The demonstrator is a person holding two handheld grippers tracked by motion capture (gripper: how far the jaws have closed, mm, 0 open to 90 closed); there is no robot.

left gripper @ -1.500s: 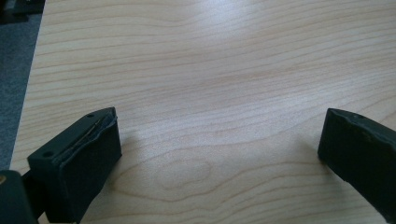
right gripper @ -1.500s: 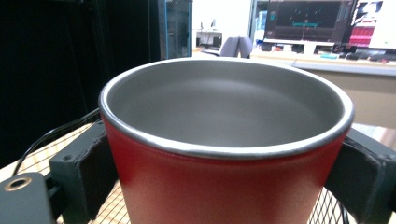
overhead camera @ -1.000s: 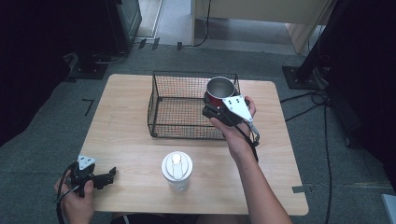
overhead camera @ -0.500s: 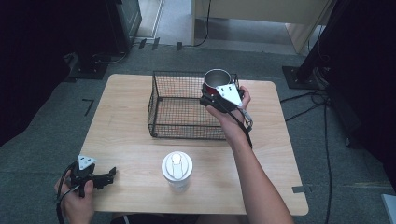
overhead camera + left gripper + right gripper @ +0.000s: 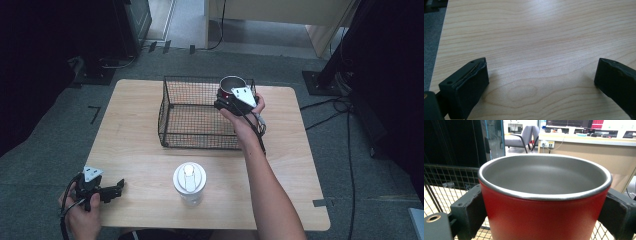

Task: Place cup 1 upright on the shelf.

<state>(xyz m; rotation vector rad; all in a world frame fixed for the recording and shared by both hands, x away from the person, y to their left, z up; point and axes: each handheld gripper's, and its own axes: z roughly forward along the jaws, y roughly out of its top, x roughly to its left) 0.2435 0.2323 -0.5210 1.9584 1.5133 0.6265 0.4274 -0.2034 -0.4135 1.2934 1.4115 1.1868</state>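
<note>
A red cup (image 5: 231,85) with a steel inside stands upright in the grip of my right gripper (image 5: 226,98), at the far right corner of the black wire basket (image 5: 170,107). In the right gripper view the jaws press on both sides of the cup (image 5: 544,202), with basket mesh behind and below it. Whether the cup touches the basket floor I cannot tell. My left gripper (image 5: 115,187) lies near the table's front left corner. Its jaws stand wide apart over bare wood in the left gripper view (image 5: 541,80).
A clear tumbler with a white lid (image 5: 189,180) stands near the front middle of the wooden table (image 5: 135,145). Cables and black stands lie on the grey floor around the table.
My right hand has carried the red cup away from the person and slightly left, to the basket's far right corner. The left gripper has stayed in place.
</note>
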